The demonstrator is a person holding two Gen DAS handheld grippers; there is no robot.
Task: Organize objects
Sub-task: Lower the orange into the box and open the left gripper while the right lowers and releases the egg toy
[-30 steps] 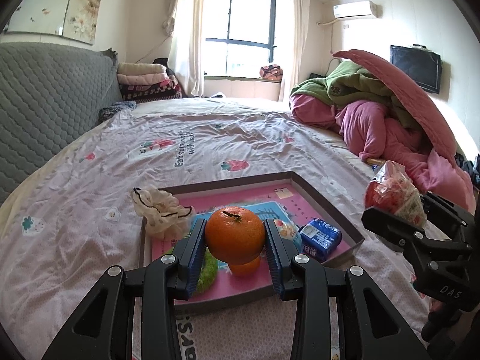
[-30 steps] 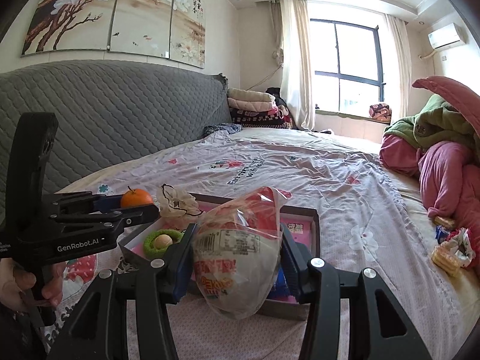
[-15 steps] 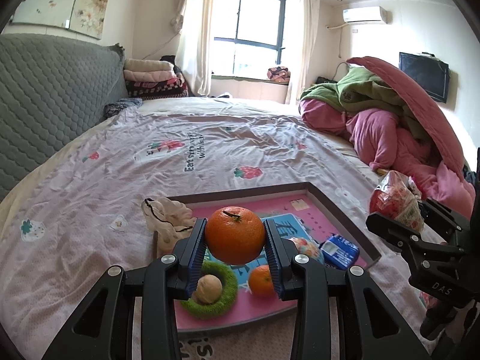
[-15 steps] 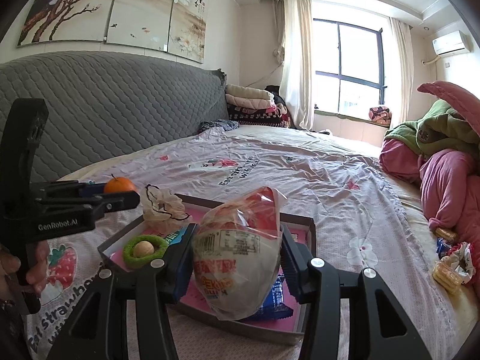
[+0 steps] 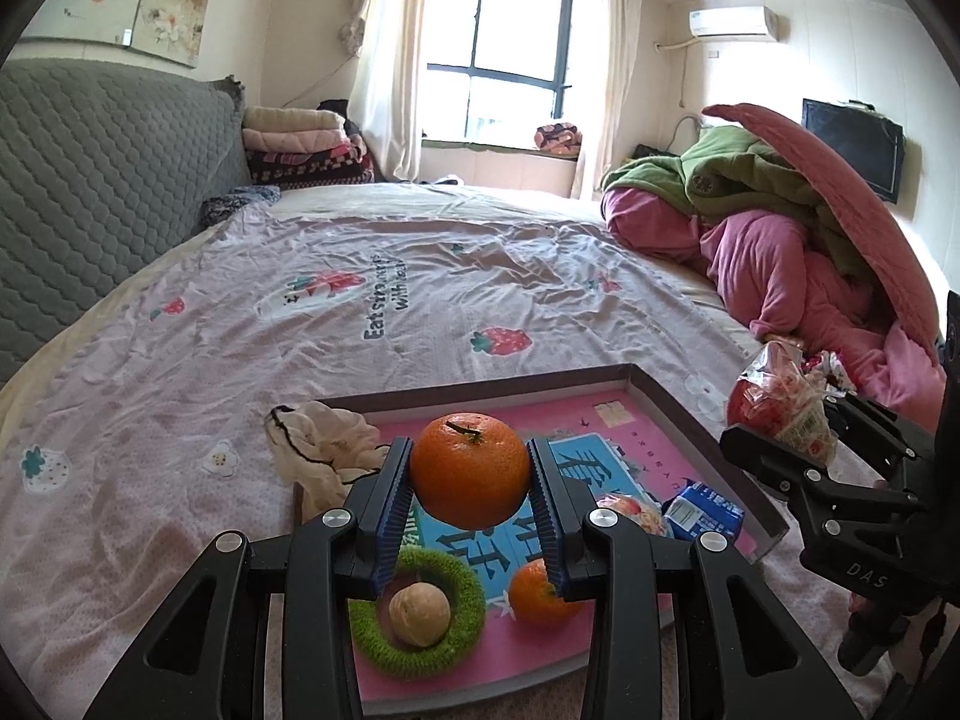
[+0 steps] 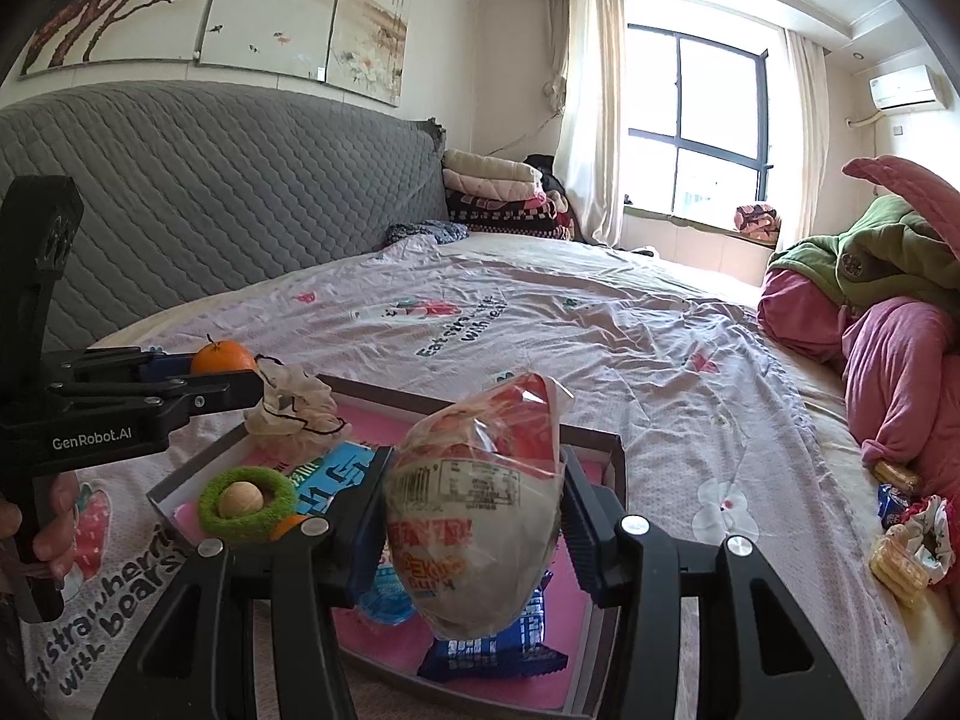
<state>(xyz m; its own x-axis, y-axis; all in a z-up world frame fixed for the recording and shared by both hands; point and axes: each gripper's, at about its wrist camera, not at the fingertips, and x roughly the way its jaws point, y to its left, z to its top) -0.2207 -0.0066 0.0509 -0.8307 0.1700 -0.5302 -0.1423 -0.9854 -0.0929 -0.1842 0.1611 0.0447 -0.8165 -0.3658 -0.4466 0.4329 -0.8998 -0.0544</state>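
Observation:
My left gripper (image 5: 471, 495) is shut on a large orange (image 5: 470, 470) and holds it above the pink-lined tray (image 5: 651, 389) on the bed. My right gripper (image 6: 474, 525) is shut on a bagged snack in clear and red wrap (image 6: 477, 516), held over the tray's (image 6: 591, 441) right half. In the tray lie a small orange (image 5: 540, 597), a green ring with a beige ball (image 5: 419, 611), a blue packet (image 5: 702, 513) and a cream cloth (image 5: 327, 447) at its far left corner. The right gripper with its bag also shows in the left wrist view (image 5: 786, 420).
The bed sheet (image 5: 372, 276) stretches ahead to the window. A grey headboard (image 6: 210, 210) runs along the left. Pink and green bedding (image 5: 780, 228) is piled at the right. Loose snack packets (image 6: 906, 546) lie on the sheet by that pile.
Both grippers have risen and drawn back from the tray, each keeping its load. More of the tray's contents show under the left gripper, including the green ring and small orange.

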